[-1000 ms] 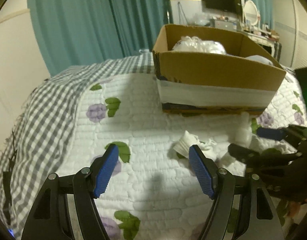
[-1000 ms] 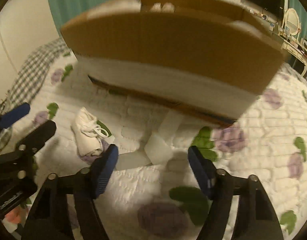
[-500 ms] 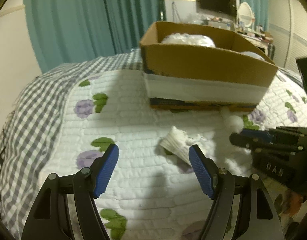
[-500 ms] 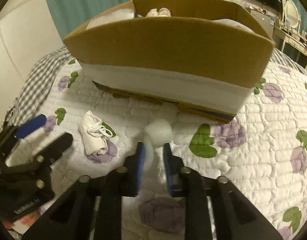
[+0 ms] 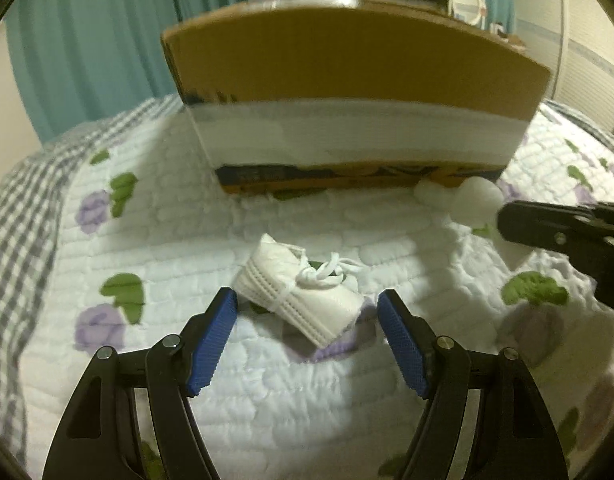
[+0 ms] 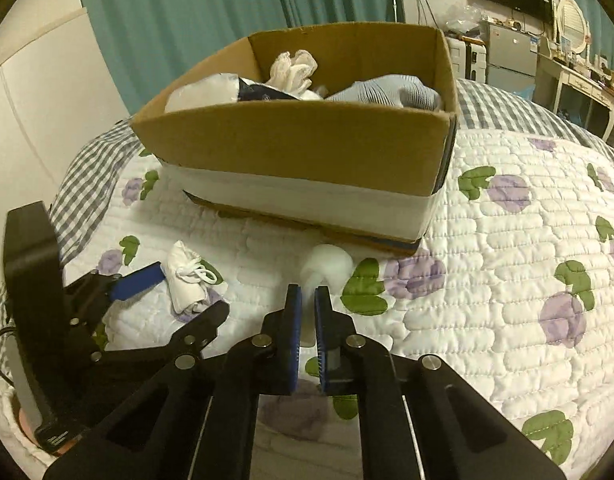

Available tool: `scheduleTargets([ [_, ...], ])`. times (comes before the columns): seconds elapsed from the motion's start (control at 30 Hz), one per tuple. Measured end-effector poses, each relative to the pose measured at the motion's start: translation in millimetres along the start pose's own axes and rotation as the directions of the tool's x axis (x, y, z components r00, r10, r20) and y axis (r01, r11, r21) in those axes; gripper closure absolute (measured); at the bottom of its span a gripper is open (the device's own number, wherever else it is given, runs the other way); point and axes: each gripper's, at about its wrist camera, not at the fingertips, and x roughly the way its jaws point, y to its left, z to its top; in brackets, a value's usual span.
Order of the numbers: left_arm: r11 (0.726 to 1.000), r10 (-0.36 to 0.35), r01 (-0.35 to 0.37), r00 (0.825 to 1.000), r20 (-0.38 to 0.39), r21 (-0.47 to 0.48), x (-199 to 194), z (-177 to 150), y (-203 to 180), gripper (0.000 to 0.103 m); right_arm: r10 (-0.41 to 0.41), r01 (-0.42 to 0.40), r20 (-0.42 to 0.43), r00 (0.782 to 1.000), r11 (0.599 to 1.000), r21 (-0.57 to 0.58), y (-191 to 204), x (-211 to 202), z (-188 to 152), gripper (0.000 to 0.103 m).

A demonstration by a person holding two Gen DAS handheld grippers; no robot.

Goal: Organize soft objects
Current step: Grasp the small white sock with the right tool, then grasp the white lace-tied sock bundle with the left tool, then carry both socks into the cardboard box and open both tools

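A small white soft shoe with laces [image 5: 303, 286] lies on the quilt, and my left gripper [image 5: 307, 324] is open around its near end, a blue pad on each side. It also shows in the right wrist view [image 6: 187, 280], with the left gripper [image 6: 171, 292] about it. My right gripper [image 6: 308, 304] is shut on a white fluffy cotton piece [image 6: 327, 266], held just above the quilt in front of the cardboard box [image 6: 307, 152]. The cotton piece [image 5: 473, 196] shows at the box's lower right corner in the left wrist view. The box [image 5: 347, 92] holds several soft items.
The bed carries a white quilt with purple flowers [image 6: 507, 280] and a grey checked cover [image 5: 15, 220] at the left edge. Teal curtains [image 6: 187, 20] hang behind. A dresser, mirror and television [image 6: 547, 40] stand at the back right.
My left gripper has moved forward and down, so its open jaws now flank the white shoe. My right gripper, shut on the cotton piece, has lifted and drawn back a little.
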Motion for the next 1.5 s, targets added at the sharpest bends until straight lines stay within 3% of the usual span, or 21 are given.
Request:
scheduleTargets([
  [0.13,1.000,0.003,-0.003,1.000,0.006,0.012,6,2,-1,0.034,-0.009,0.009,-0.007,1.000,1.000,-0.006,7,9,0,0.089],
  [0.17,1.000,0.002,-0.002,1.000,0.009,0.015,5,2,-2,0.039,-0.014,0.014,-0.011,1.000,1.000,-0.005,7,11,0,0.088],
  [0.2,1.000,-0.002,0.002,1.000,0.011,0.015,5,3,-1,0.052,-0.024,0.024,-0.018,1.000,1.000,-0.004,7,14,0,0.081],
  [0.23,1.000,-0.011,0.011,1.000,0.010,0.013,4,3,0,0.056,-0.029,0.029,-0.022,0.999,1.000,-0.002,7,17,1,0.074],
  [0.27,1.000,-0.015,0.015,1.000,0.009,0.007,3,3,1,0.059,-0.030,0.030,-0.023,0.999,1.000,0.001,6,18,0,0.070],
  [0.33,1.000,-0.026,0.026,1.000,0.008,-0.006,2,4,5,0.062,-0.043,0.043,-0.030,0.999,0.999,0.007,5,22,1,0.050],
  [0.37,0.999,-0.029,0.029,1.000,0.009,-0.012,1,4,8,0.063,-0.049,0.050,-0.037,0.998,0.999,0.012,4,26,1,0.048],
  [0.6,0.996,-0.039,0.042,0.998,0.052,-0.074,-19,5,20,0.064,-0.081,0.081,-0.070,0.994,0.997,0.007,2,49,4,0.048],
  [0.63,0.996,-0.036,0.041,0.997,0.061,-0.080,-23,5,22,0.064,-0.083,0.083,-0.067,0.994,0.997,-0.001,3,51,6,0.053],
  [0.7,0.995,-0.034,0.041,0.997,0.073,-0.086,-31,4,23,0.064,-0.083,0.082,-0.064,0.995,0.997,-0.008,3,51,7,0.074],
  [1.0,0.997,-0.023,0.032,0.991,0.133,-0.067,-78,8,21,0.064,-0.002,0.002,0.094,0.996,1.000,-0.006,4,-35,10,0.075],
  [1.27,0.998,-0.054,0.056,0.962,0.266,0.001,-138,66,3,0.064,0.027,-0.007,0.280,0.960,0.997,-0.070,14,-114,76,0.075],
  [1.37,0.999,-0.033,0.035,0.953,0.300,-0.001,-143,97,-2,0.064,0.008,0.020,0.308,0.951,0.996,-0.088,9,-119,108,0.075],
  [1.5,1.000,0.004,-0.007,0.944,0.328,0.008,-122,140,-6,0.064,0.001,0.026,0.311,0.950,0.996,-0.082,-6,-106,150,0.075],
])
